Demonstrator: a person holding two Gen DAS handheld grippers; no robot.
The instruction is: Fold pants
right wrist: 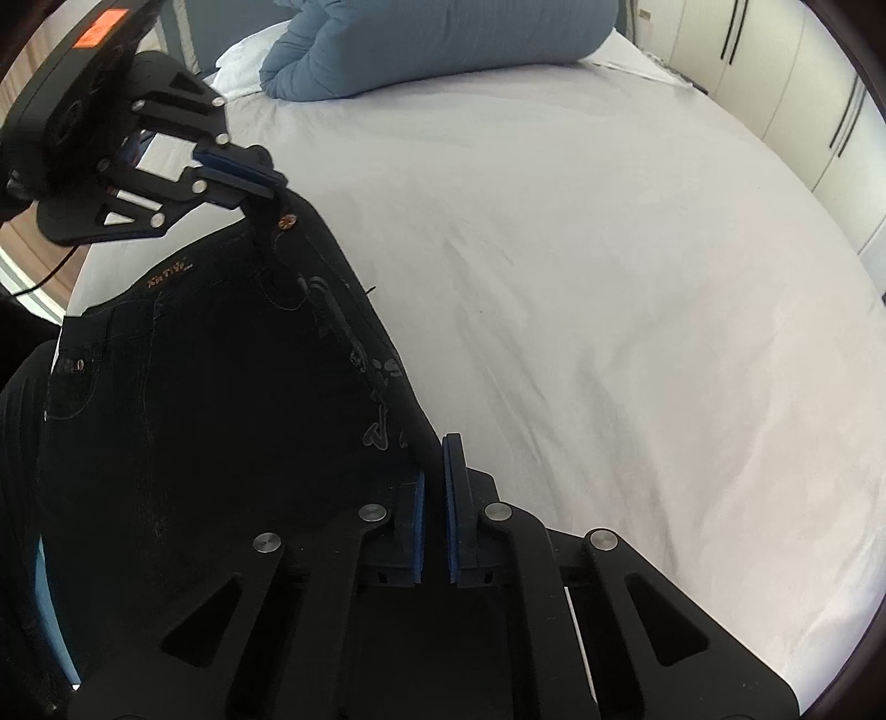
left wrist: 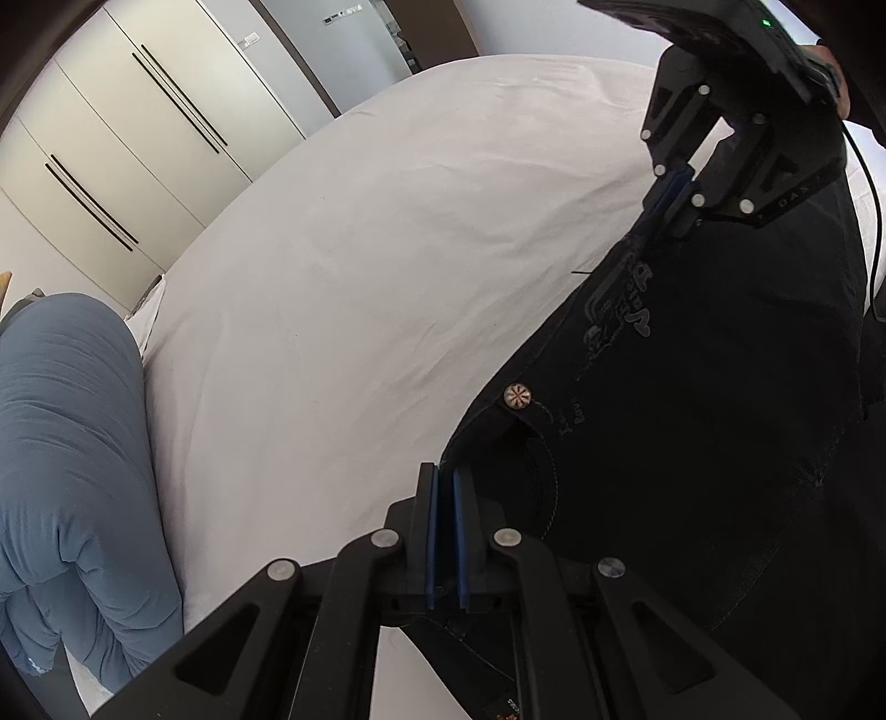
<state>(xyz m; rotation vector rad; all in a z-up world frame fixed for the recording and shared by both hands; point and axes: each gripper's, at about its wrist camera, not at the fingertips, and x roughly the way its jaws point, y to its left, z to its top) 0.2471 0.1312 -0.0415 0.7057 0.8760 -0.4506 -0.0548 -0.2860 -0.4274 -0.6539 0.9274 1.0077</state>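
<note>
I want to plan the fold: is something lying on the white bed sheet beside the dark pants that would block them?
Nothing visible blocks it. The sheet beside the pants is bare. The blue duvet lies bunched at the far end, apart from them.

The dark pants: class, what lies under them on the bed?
Under the dark pants only the white sheet shows, spreading out past their edge. Whatever lies directly beneath the fabric is covered and cannot be seen.
</note>
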